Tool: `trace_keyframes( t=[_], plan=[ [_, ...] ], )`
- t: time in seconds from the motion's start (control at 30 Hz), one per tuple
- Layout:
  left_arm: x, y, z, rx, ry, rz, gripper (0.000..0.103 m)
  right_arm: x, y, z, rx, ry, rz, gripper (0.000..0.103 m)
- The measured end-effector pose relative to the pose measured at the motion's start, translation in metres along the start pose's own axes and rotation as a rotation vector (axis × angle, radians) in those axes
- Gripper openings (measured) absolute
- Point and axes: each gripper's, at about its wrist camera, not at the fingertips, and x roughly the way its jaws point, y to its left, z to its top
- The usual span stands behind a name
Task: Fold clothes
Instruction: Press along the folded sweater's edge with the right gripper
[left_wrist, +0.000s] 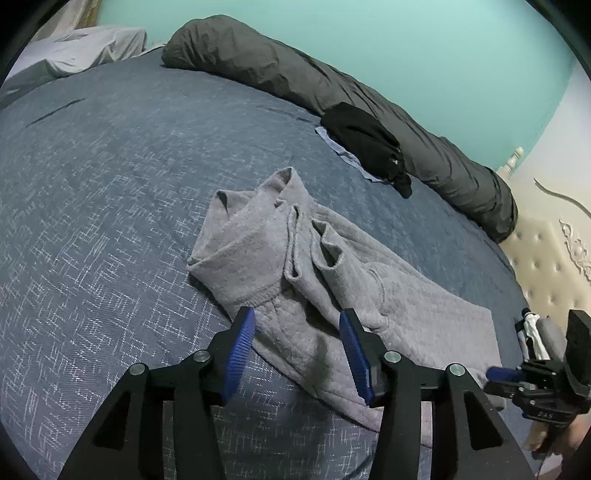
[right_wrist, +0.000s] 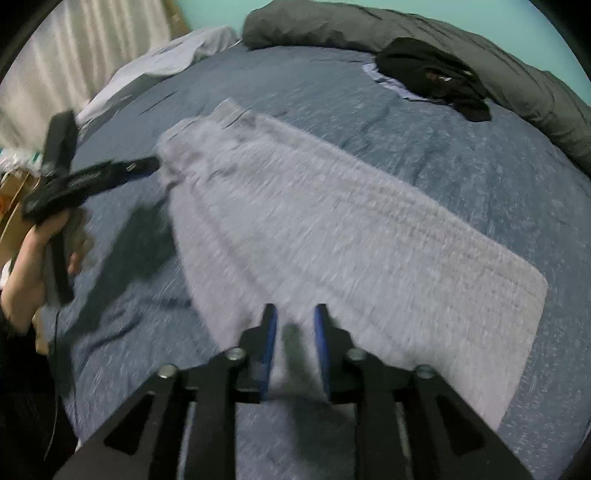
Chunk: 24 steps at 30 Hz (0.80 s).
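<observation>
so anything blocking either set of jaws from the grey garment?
Nothing visible. The grey garment lies flat on the blue bedspread, right ahead of the open left gripper and right gripper. The black clothing sits well away, near the dark bolster.

Blue patterned bedspread (left_wrist: 110, 206). Long dark grey bolster (left_wrist: 332, 92) along the teal wall (left_wrist: 406, 37). Cream tufted headboard (left_wrist: 543, 251).

Left gripper (left_wrist: 297, 328) fingers spread wide, right gripper (right_wrist: 294, 319) fingers parted more narrowly, seemingly empty through blur, left hand (right_wrist: 44, 240) gripping its handle
</observation>
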Motion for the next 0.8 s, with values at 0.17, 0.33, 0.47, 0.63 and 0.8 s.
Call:
trace_keyframes(
  t=[0.17, 0.33, 0.47, 0.63, 0.8],
  plan=[
    [-0.001, 0.009, 0.002, -0.028, -0.006, 0.019, 0.054, 0.005, -0.006, 0.0, 0.078, -0.063, 0.084, 0.028],
    [-0.001, 0.014, 0.003, -0.042, -0.008, 0.029, 0.054, -0.015, 0.006, 0.01, 0.065, -0.145, 0.133, 0.028],
    [0.0, 0.012, 0.003, -0.032, -0.01, 0.029, 0.054, -0.012, 0.009, 0.029, 0.039, -0.156, 0.108, 0.026],
    [0.001, 0.009, 0.003, -0.016, -0.008, 0.023, 0.054, 0.032, 0.012, 0.037, -0.02, -0.02, 0.004, 0.017],
    [0.0, 0.012, 0.004, -0.03, -0.01, 0.02, 0.054, 0.06, 0.022, 0.014, -0.076, 0.055, -0.043, 0.015]
  ],
)
